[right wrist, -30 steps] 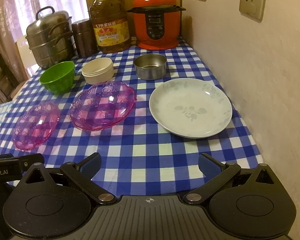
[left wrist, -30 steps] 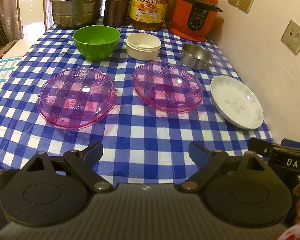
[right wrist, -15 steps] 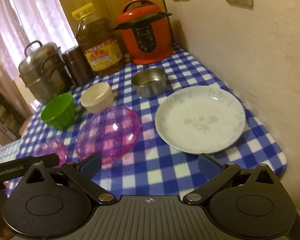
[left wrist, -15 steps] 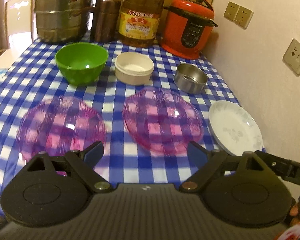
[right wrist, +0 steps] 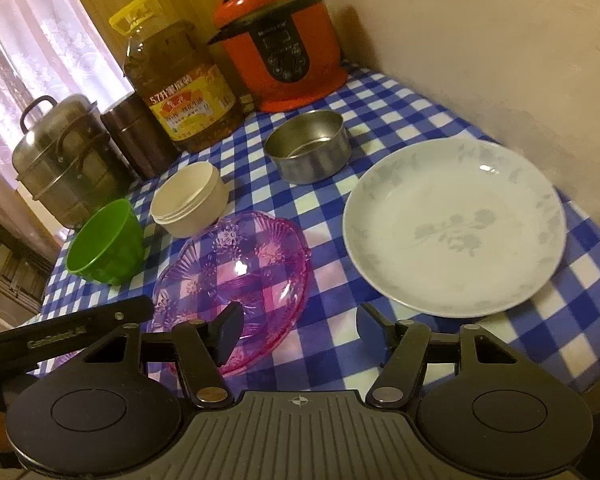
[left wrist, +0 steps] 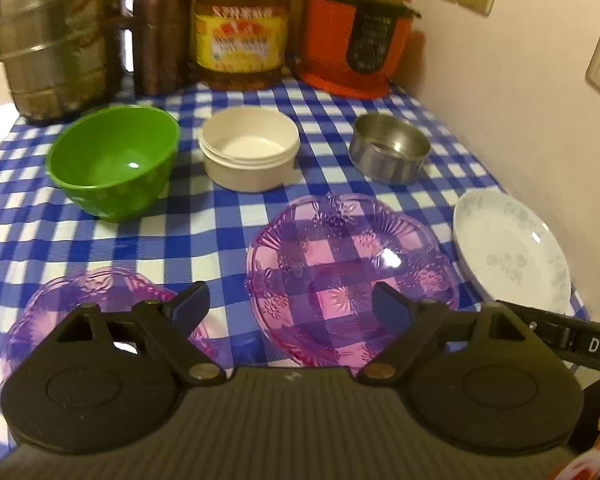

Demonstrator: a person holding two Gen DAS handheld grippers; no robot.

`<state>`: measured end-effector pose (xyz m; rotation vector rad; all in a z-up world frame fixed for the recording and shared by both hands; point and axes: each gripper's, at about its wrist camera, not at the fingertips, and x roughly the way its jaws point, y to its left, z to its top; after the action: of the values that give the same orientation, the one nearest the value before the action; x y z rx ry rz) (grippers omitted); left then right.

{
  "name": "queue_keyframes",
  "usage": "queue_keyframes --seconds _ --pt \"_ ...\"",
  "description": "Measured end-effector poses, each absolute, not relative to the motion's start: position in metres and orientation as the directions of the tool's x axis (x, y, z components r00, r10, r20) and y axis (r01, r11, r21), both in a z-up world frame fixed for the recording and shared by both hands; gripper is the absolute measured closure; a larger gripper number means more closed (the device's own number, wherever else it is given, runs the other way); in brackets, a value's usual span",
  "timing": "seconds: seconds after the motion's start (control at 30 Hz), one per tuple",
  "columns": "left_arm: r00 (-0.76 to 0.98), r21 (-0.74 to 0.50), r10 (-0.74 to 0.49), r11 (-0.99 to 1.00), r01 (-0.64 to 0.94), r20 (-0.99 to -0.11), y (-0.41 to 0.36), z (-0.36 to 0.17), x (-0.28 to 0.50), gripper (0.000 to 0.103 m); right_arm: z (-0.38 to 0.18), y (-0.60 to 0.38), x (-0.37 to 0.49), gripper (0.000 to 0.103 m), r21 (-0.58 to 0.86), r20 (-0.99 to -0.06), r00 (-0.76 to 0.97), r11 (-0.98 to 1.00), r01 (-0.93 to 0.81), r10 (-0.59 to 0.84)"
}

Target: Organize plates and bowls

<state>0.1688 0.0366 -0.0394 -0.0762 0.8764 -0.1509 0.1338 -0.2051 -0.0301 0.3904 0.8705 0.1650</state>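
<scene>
Pink dishes: clear, glossy, embossed plastic. White plate: glazed ceramic. Far tin: brushed metal. Tablecloth: checked, slight sheen.

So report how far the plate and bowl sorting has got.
Nothing is stacked yet: the green bowl, cream bowl, steel bowl, two pink dishes and white plate all lie apart. Both grippers, left and right, are empty; the right's jaws have just been closing. All grouping remains.

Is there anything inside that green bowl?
No. In the left wrist view the green bowl shows only its bare shiny inside, with nothing in it.
</scene>
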Motion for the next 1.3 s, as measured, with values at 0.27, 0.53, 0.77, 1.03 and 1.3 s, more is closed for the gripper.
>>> queue_keyframes --seconds 0.27,0.53,0.77,1.03,1.3 --pt "0.575 -0.113 -0.174 0.983 0.141 -0.799 0.041 -0.065 0.194 0.036 -0.052 -0.198 0.149 0.053 0.405 -0.735 0.609 0.913 0.041 0.299" --pt "0.55 -0.101 -0.168 0.984 0.149 -0.818 0.044 -0.074 0.206 0.061 -0.063 -0.195 0.159 0.066 0.43 -0.739 0.597 0.901 0.061 0.313" --pt "0.547 -0.079 -0.146 0.986 0.144 -0.824 0.041 -0.078 0.212 0.073 -0.067 -0.196 0.164 0.078 0.437 -0.741 0.594 0.897 0.072 0.313" --pt "0.535 -0.063 -0.125 0.989 0.132 -0.836 0.045 -0.083 0.215 0.086 -0.072 -0.195 0.166 0.086 0.445 -0.745 0.586 0.892 0.08 0.319" --pt "0.534 -0.058 -0.114 0.991 0.12 -0.838 0.043 -0.082 0.215 0.088 -0.073 -0.195 0.167 0.093 0.452 -0.742 0.585 0.889 0.076 0.328"
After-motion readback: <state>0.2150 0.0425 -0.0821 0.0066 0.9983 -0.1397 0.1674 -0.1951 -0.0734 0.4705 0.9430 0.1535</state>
